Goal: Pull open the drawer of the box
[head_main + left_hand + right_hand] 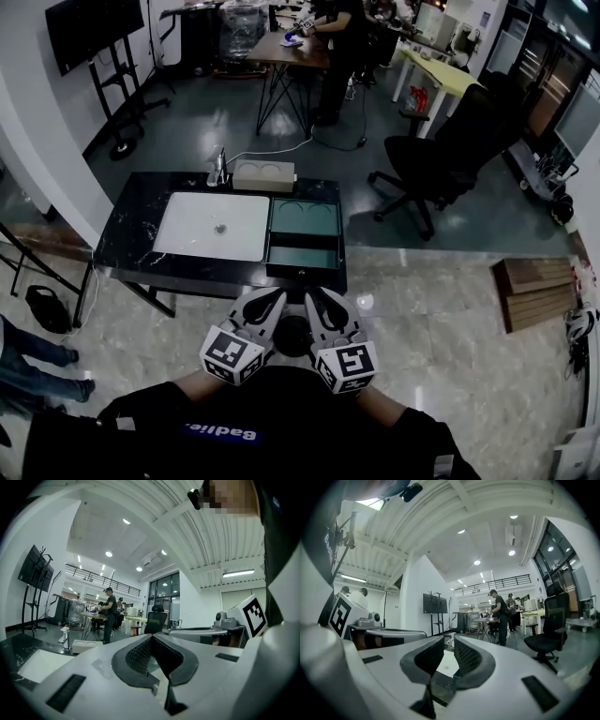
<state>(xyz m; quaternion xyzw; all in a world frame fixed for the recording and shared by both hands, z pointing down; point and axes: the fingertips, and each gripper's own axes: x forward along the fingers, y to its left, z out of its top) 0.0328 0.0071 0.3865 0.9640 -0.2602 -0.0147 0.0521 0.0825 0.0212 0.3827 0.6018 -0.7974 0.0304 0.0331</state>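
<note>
1. One teal box (305, 217) is sitting on the right part of the black marble table (131, 246), close to its near edge, with two round recesses showing in its top. Its drawer (303, 256) is facing the person, and a small pale knob (302, 272) is showing at the middle of the front.
2. From this steep angle I am not managing to tell whether the drawer is fully shut or already standing a little way out.
3. The box is looking rigid and fairly light, so it is probably going to slide on the polished marble when the drawer is pulled. Bracing the top with one gripper while the other is pinching the knob seems wise. The knob is offering little surface, so a slip is likely.
4. Both grippers are hanging low near the person's body, well short of the table. The left tongs (267, 305) are pressing together at the tips with nothing between them. The right tongs (323, 307) are standing narrowly apart and holding nothing.
5. A white mat (212, 225) is lying just beside the box on its left. A pale block (263, 174) and a small metal fitting (217, 169) are standing at the far edge. Nothing is blocking the drawer front.
6. An office chair (441, 155) is standing well apart, beyond the table.
</note>
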